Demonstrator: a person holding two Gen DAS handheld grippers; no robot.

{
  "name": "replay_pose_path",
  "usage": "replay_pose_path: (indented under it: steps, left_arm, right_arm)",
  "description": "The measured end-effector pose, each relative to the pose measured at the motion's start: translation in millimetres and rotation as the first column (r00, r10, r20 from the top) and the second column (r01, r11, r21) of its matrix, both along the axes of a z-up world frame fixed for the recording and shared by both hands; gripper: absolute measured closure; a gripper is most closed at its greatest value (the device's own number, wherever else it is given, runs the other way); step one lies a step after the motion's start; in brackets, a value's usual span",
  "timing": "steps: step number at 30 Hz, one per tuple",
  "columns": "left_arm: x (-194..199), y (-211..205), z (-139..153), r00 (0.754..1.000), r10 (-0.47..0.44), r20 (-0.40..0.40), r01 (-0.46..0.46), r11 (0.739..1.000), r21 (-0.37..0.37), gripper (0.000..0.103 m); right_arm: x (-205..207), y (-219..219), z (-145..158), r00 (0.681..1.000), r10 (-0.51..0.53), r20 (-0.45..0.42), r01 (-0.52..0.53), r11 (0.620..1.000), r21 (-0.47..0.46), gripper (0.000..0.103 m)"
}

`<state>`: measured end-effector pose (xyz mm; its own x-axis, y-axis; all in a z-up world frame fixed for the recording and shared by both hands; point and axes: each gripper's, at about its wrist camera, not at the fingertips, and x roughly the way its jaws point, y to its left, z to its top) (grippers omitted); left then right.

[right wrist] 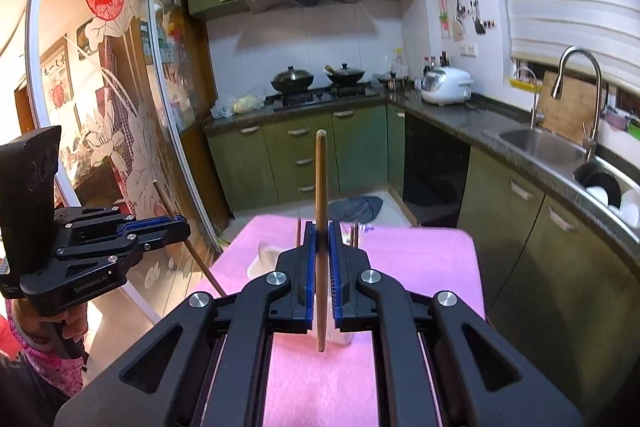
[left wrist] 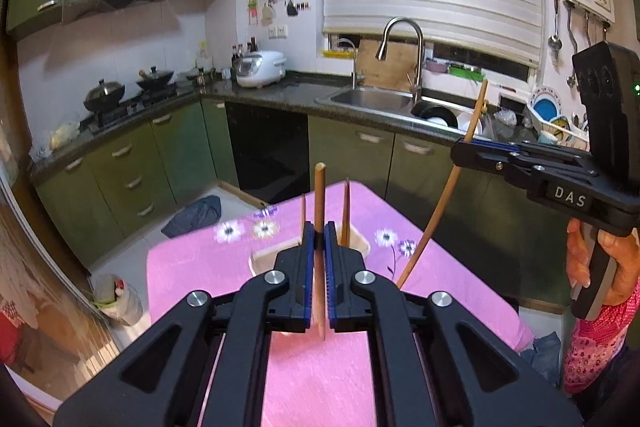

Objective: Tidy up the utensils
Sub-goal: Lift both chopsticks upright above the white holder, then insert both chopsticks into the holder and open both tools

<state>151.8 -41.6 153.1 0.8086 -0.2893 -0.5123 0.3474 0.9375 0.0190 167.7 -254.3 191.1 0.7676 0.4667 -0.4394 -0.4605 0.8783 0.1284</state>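
Note:
My left gripper (left wrist: pixel 319 231) is shut on a wooden chopstick (left wrist: pixel 319 195) that stands upright between its blue pads, above the pink-clothed table (left wrist: pixel 192 267). Just behind it is a beige holder (left wrist: pixel 262 259) with two more chopsticks (left wrist: pixel 346 211) standing in it. At the right, my right gripper (left wrist: pixel 458 147) is shut on another chopstick (left wrist: pixel 438 211) that slants down towards the table. In the right wrist view my right gripper (right wrist: pixel 321 231) clamps its chopstick (right wrist: pixel 321 179) upright over the holder (right wrist: pixel 262 253). My left gripper (right wrist: pixel 184 227) holds its stick (right wrist: pixel 200 261) at the left.
A person's hand (left wrist: pixel 580 259) in a pink floral sleeve grips the right handle. Green cabinets, a sink (left wrist: pixel 372 99) with a tall tap, a stove with woks (right wrist: pixel 292 81) and a rice cooker (right wrist: pixel 446 87) line the walls. A dark cloth (left wrist: pixel 196 215) lies on the floor beyond the table.

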Motion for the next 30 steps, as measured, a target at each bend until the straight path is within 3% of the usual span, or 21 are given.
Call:
replay_pose_path:
  steps: [7,15,22,30]
  left_arm:
    - [13,-4,35,0.998,0.017,0.06,-0.018,1.0,0.018,0.098]
    - [36,-5,55,0.993,0.056,0.102,-0.058,0.998,0.012,0.098]
    - [71,-1,36,0.995,0.082,0.061,-0.082,0.997,-0.004,0.098]
    - [100,-1,-21,0.995,0.096,-0.03,-0.096,0.995,0.002,0.098]
  right_arm:
    - [20,8,37,0.999,-0.011,0.038,0.011,1.0,0.002,0.096]
    - [54,20,50,0.999,-0.025,0.033,0.025,1.0,0.012,0.096]
    - [85,27,29,0.998,-0.054,0.014,0.054,0.999,0.005,0.096]
    - [108,41,-21,0.997,-0.055,-0.051,0.054,0.998,-0.027,0.096]
